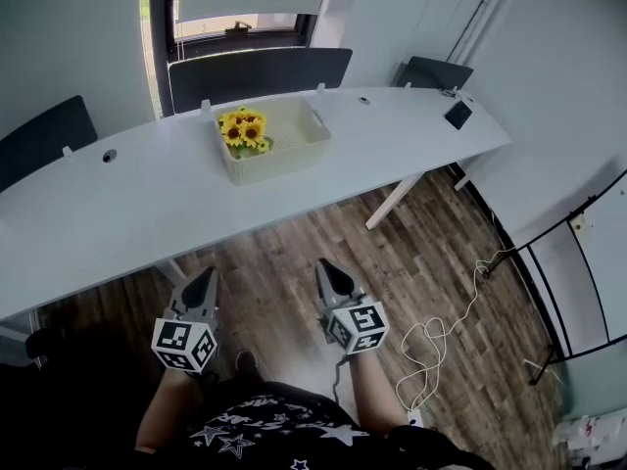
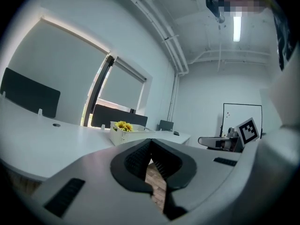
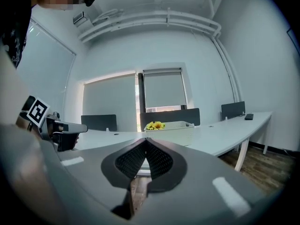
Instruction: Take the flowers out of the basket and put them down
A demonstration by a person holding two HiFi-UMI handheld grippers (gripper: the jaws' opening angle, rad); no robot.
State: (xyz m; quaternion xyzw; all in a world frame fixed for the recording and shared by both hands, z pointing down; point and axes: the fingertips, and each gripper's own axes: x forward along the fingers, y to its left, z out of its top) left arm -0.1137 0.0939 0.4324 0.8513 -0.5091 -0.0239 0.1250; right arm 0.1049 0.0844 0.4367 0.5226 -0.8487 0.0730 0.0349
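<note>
As the head view looks steeply down, a long white bench point(image 1: 118, 204) curves across the upper half, with wood floor point(image 1: 294, 253) below it. At far left a dark screen point(image 1: 44, 137) stands behind the bench.

Next along, low in the picture, the left gripper point(image 1: 206, 275) is held over the floor, well short of the bench edge. Its marker cube point(image 1: 184, 344) is the part nearest the person. Its jaws are pressed together with nothing between them (its own view shows the ribbed pads meeting at the tip, with only floorboards seen through the gap beneath).

Past the middle of the bench stands the cream basket point(image 1: 284, 160), upright, with slotted walls and a handle cut-out at its right end. The flowers point(image 1: 243, 130), yellow with dark centres and some green leaves, lie inside it, bunched in its back left corner. Both grippers point toward the basket and are well apart from it. Behind the basket a second dark screen point(image 1: 260, 71) stands under a window point(image 1: 235, 23).

Just right of the left one, the right gripper point(image 1: 324, 266) hovers over the floor too, its jaws likewise closed tight on nothing.

Further right, a small dark flat thing point(image 1: 458, 116) lies near the bench's right end, too small to identify. A white cable point(image 1: 441, 331) loops across the floor.
</note>
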